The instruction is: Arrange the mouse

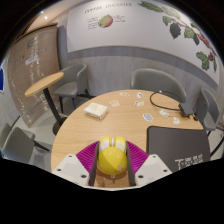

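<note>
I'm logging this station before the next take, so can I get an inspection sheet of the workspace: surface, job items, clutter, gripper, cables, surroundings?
Surface: round light wooden table, mostly bare at the middle.
Job's things: yellow rounded mouse between the fingers; dark rectangular mouse pad with pale lettering just beside them.
Clutter: flat white square box beyond the fingers; a few small pale items near the far rim, too small to identify.
Gripper: gripper with magenta pads pressed against the mouse on both sides.
Cables: nothing seen.
Surroundings: grey chairs around the table, smaller round wooden side table, white wall poster with leaf artwork.
</note>
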